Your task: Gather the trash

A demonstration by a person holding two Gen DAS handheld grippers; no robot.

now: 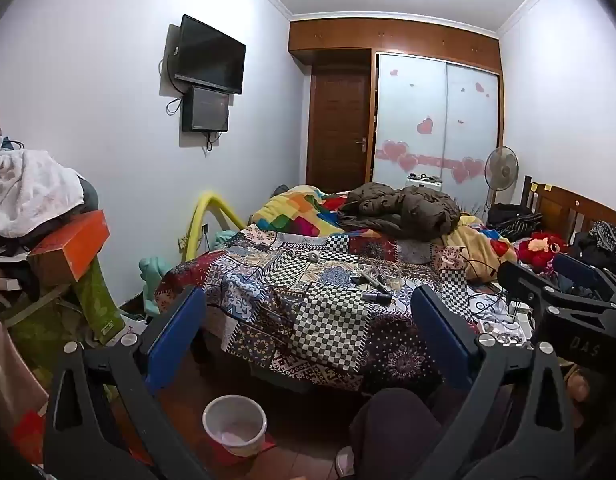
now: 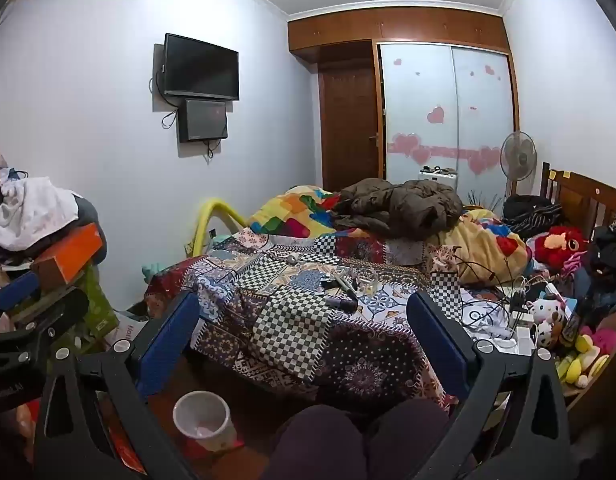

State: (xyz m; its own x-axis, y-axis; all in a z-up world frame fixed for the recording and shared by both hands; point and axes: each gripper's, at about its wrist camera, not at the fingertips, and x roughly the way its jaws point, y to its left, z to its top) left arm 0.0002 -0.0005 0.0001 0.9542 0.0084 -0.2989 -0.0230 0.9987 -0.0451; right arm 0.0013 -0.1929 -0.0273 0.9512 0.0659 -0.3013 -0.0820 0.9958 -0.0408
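A translucent white waste bin (image 1: 235, 424) stands on the floor in front of the bed; it also shows in the right wrist view (image 2: 203, 419). Small items lie on the patchwork bedspread: a dark tube (image 1: 377, 298), clear plastic wrapping (image 1: 382, 272) and a small roll (image 1: 313, 257), also in the right wrist view (image 2: 340, 303). My left gripper (image 1: 308, 320) is open and empty, held above the floor before the bed. My right gripper (image 2: 304, 320) is open and empty, beside the left one; it shows at the right of the left wrist view (image 1: 548, 276).
The bed (image 1: 332, 320) carries a brown jacket (image 1: 404, 208), colourful blankets, cables and plush toys (image 2: 560, 246). A cluttered pile with an orange box (image 1: 74, 246) stands at left. A fan (image 1: 501, 168) and wardrobe are at the back. My knees (image 2: 348, 440) are below.
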